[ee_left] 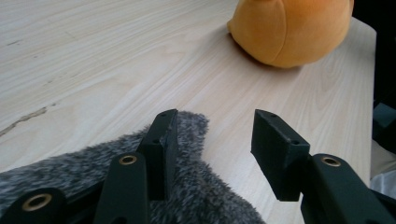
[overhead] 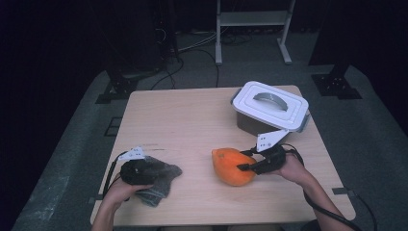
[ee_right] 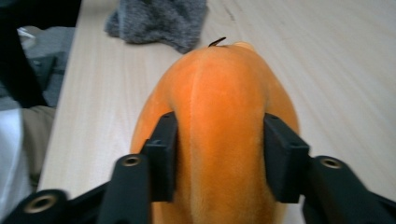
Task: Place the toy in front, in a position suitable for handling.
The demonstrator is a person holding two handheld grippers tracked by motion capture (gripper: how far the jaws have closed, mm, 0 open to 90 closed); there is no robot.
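My right gripper (ee_right: 219, 156) squeezes the soft, light orange plush toy (ee_right: 219, 135) around its middle; my left gripper (ee_left: 212, 154) probably hangs half open over the fuzzy grey cloth (ee_left: 196, 196) near the desk's front left corner.

Orange plush toy (ee_left: 292, 30) top cut off.

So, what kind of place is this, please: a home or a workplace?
Probably a lab or recording studio, not a home. A lone wooden table stands on grey carpet among dark curtains, with camera-stand bases and loose cables on the floor and a white metal frame behind.
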